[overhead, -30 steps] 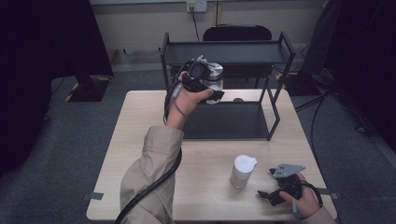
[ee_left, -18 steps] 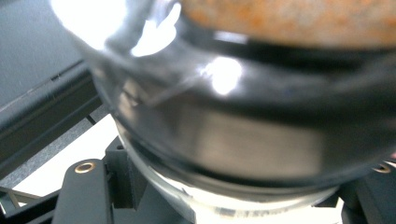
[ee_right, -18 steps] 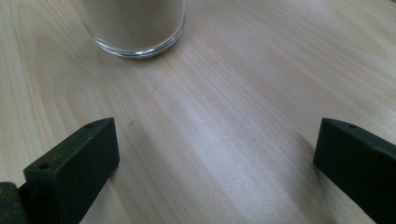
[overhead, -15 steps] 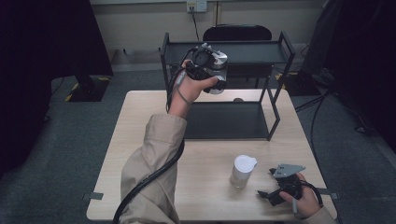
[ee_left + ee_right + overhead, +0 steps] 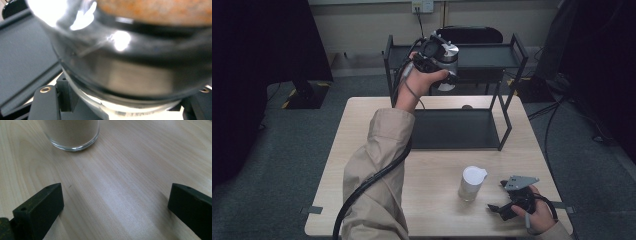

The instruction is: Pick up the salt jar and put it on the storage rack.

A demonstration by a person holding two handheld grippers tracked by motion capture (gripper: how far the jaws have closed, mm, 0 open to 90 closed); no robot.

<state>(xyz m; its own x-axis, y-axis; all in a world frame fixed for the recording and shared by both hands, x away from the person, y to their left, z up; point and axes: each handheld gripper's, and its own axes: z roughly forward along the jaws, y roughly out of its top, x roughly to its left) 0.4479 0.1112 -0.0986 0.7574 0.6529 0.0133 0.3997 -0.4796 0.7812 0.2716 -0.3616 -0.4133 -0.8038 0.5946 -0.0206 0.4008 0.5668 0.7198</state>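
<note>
**Left claw has the glass jar up at the shelf's top tier**

From the high view you get the whole layout: the left hand (image 5: pixel 419 80) is stretched far forward with the sleeve fully extended, holding the left claw (image 5: pixel 439 62) up level with the top tier of the black metal two-tier shelf (image 5: pixel 492 55). It's clamped on a clear glass jar with a silver lid (image 5: pixel 447 60), which sits in the air just at that top tier's front edge, not resting on anything I can see.

The left claw view gives what the overhead can't: the jar (image 5: pixel 130 62) pressed tight between the jaws, glass wall blurred and right against the lens, something orange-brown inside near the top.

The right claw (image 5: pixel 507 205) rests low on the light wooden surface (image 5: pixel 437 165) near its front right corner, hand wrapped around it. Its own view shows the jaws well apart with nothing between, and the base of a clear glass jar with a white lid (image 5: pixel 72 135) just ahead.
</note>
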